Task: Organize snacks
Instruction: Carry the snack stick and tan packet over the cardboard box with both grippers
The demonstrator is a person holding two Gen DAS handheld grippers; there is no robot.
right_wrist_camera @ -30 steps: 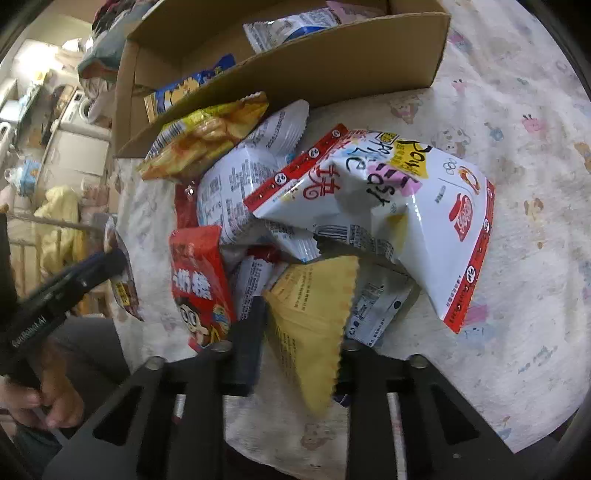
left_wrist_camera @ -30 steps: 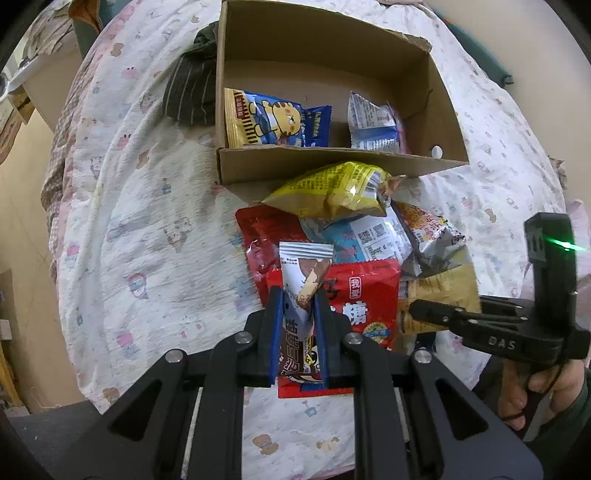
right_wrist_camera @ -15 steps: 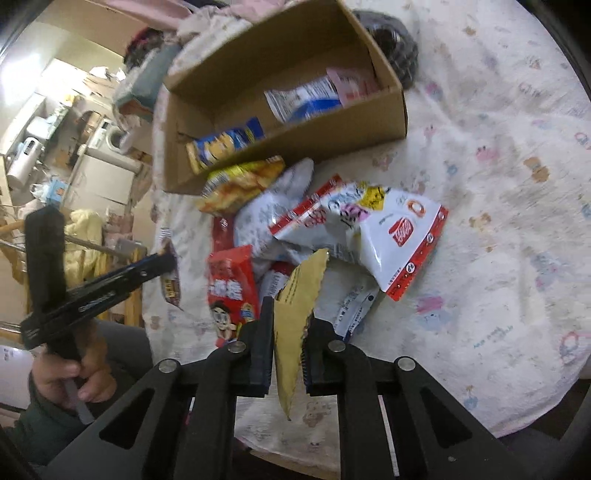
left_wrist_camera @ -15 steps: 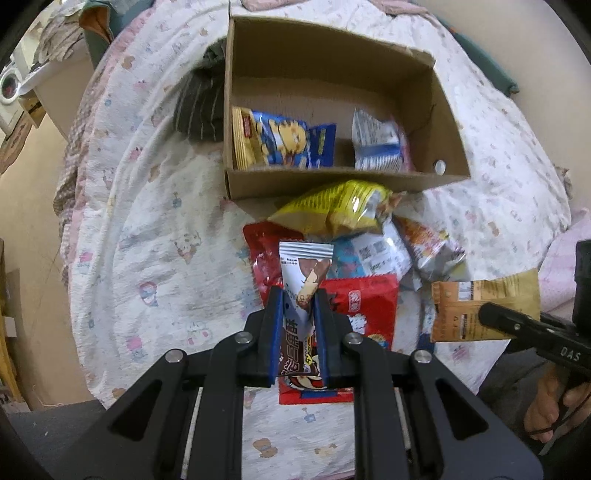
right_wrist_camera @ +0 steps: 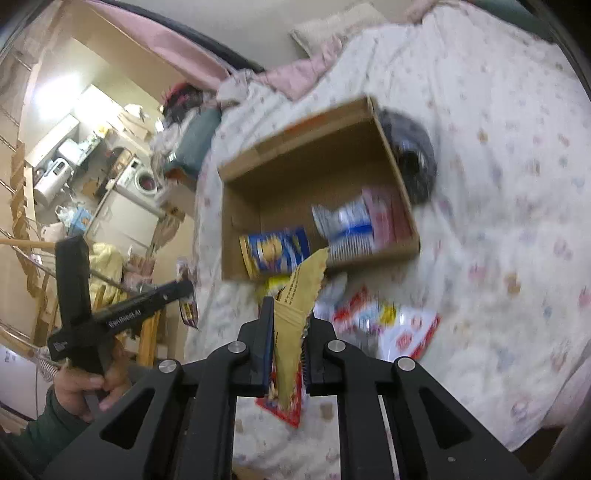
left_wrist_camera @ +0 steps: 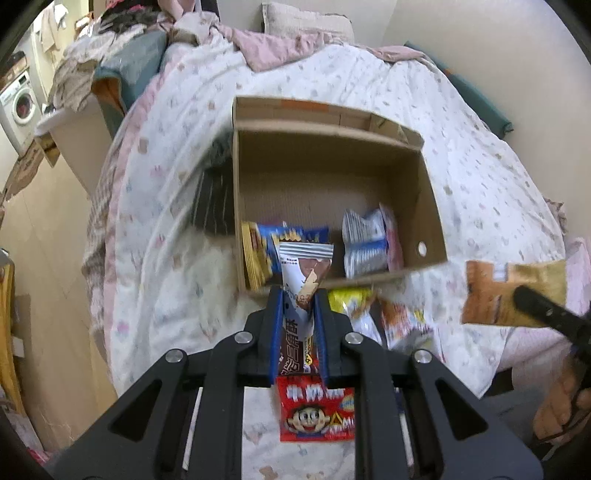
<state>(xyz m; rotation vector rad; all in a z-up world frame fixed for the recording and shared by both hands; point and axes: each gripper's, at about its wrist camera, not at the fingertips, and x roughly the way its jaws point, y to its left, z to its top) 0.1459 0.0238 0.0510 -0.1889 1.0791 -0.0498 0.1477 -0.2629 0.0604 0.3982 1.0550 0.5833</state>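
My left gripper (left_wrist_camera: 298, 299) is shut on a brown-and-white snack packet (left_wrist_camera: 303, 271), held upright in the air in front of the cardboard box (left_wrist_camera: 430, 206). My right gripper (right_wrist_camera: 288, 317) is shut on a tan packet with a zigzag edge (right_wrist_camera: 301, 291), also lifted clear of the bed. In the left wrist view that tan packet (left_wrist_camera: 487, 291) hangs at the right. The box (right_wrist_camera: 236, 210) holds a blue-and-yellow packet (left_wrist_camera: 258, 254) and a white-and-blue packet (left_wrist_camera: 364, 243). Loose snacks lie below it: a red packet (left_wrist_camera: 314, 413), a yellow one (left_wrist_camera: 351, 299), a white-and-red bag (right_wrist_camera: 399, 325).
The box and snacks rest on a bed with a patterned white cover (left_wrist_camera: 166, 229). A dark cloth (right_wrist_camera: 413, 162) lies against the box's side. Pillows and pink bedding (left_wrist_camera: 306, 26) are at the far end. A hand (right_wrist_camera: 81, 384) grips the left tool; a washing machine (left_wrist_camera: 20, 103) stands beyond.
Both grippers have risen with their packets. The tan packet has come off the pile into the air. The box's inside now shows from higher up, and the pile has slid toward the bottom.
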